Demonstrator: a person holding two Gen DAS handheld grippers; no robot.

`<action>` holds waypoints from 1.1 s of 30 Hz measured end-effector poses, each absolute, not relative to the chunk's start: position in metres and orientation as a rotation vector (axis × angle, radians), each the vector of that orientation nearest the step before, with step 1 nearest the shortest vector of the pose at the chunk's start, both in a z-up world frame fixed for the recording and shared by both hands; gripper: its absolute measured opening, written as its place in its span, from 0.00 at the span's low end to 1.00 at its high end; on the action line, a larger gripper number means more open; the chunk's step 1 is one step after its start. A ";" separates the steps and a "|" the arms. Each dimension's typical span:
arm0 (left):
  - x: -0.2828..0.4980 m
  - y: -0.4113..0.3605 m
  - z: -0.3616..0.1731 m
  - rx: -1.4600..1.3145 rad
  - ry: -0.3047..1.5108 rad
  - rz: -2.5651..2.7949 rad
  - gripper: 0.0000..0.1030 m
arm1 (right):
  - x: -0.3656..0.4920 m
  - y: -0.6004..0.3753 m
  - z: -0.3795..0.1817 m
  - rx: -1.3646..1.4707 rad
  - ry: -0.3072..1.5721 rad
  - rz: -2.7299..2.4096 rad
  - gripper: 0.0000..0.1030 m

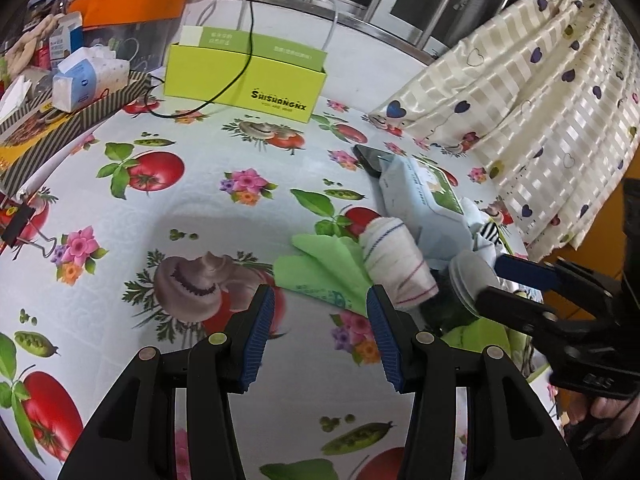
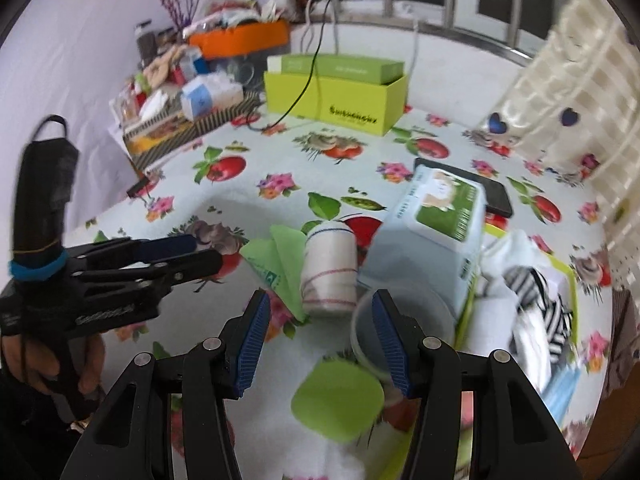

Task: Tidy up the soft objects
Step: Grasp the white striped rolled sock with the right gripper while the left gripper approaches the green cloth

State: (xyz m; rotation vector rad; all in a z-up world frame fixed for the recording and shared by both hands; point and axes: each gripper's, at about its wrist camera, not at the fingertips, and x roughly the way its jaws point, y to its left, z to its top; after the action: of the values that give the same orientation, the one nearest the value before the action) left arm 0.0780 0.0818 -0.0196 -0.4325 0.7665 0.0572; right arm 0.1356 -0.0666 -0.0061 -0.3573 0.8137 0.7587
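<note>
In the left wrist view my left gripper (image 1: 320, 304) is open just above the tablecloth, with nothing between its pads. A folded green cloth (image 1: 324, 272) lies right ahead of it, and a rolled white towel (image 1: 396, 264) with thin stripes lies against the cloth's right side. My right gripper (image 2: 320, 312) is open too, short of the same towel (image 2: 330, 268) and green cloth (image 2: 280, 256). A translucent cup (image 2: 400, 320) stands at its right finger. A blue pack of wipes (image 2: 436, 232) leans behind the cup. White and striped soft pieces (image 2: 536, 300) fill a green tray (image 2: 570, 280).
A lime box (image 1: 244, 84) stands open at the back, a black cable trailing over it. Clutter and an orange box (image 1: 128, 6) crowd the back left. A phone (image 1: 370, 158) lies behind the wipes. A curtain (image 1: 540, 112) hangs on the right. A green lid (image 2: 336, 396) lies under my right gripper.
</note>
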 end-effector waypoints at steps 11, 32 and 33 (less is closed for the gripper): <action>0.077 0.102 -0.026 -0.471 0.755 0.050 0.48 | 0.175 -0.010 -0.033 -0.568 0.926 0.714 0.51; 0.082 0.092 -0.030 -0.451 0.789 0.002 0.48 | 0.162 -0.010 -0.004 -0.536 0.792 0.710 0.41; 0.084 0.091 -0.030 -0.442 0.793 0.002 0.48 | 0.157 -0.016 0.005 -0.514 0.770 0.713 0.41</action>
State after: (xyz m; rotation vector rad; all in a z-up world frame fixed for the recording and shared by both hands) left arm 0.0836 0.0906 -0.0298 -0.4424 0.7930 0.0022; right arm 0.1575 -0.0164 0.0046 -0.5142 0.7697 0.7128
